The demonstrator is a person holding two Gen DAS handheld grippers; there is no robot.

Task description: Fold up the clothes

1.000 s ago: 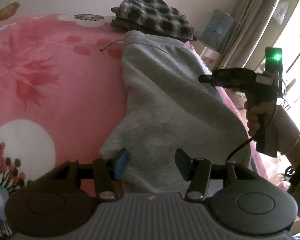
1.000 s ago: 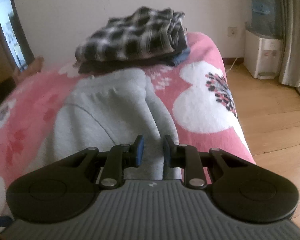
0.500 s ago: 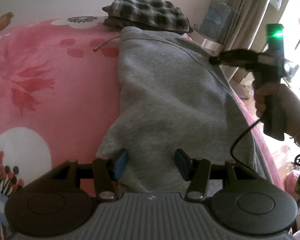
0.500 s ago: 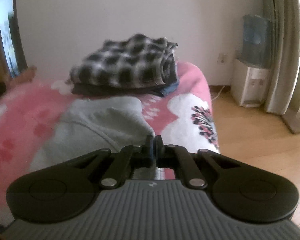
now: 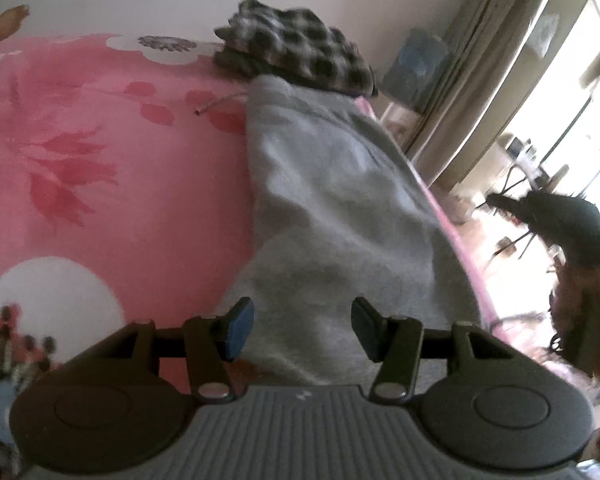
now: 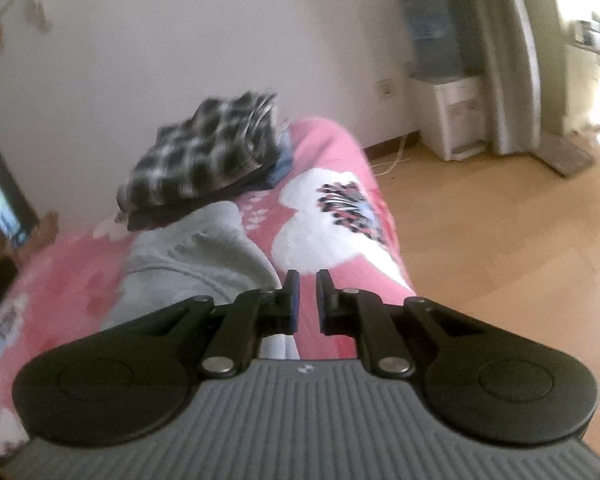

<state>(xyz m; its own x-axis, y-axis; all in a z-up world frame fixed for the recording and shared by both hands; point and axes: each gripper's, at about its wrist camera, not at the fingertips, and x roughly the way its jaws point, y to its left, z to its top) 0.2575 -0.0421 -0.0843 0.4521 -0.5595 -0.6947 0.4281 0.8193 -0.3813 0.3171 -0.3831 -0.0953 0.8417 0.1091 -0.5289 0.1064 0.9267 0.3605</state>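
In the left wrist view, the left hand-held gripper (image 5: pixel 298 330) hangs over the near end of the grey sweatshirt (image 5: pixel 340 216), its blue pads set well apart with the cloth lying below and between them, not pinched, so it reads as released and lined up to take that near edge. The sweatshirt lies lengthwise along the right edge of the bed (image 5: pixel 100 160), its far end touching the stack of folded clothes (image 5: pixel 296 54) at the far right corner; the stack looks parked there to keep finished items out of the working area while leaving the pink blanket's broad middle free. The sweatshirt seems to be a long narrow strip, probably already folded lengthwise and waiting for a crosswise fold. At the right border a dark blurred shape is likely the right hand-held gripper (image 5: pixel 556 220), held off past the bed's right edge. In the right wrist view, the right hand-held gripper (image 6: pixel 305 298) has its jaws only a narrow slit apart and opening, with nothing between the pads; the pink blanket and the bed's right edge show through the gap. It holds no cloth and sits just beside the sweatshirt's right side, near the bed's right edge, a fair place from which to reach the near hem
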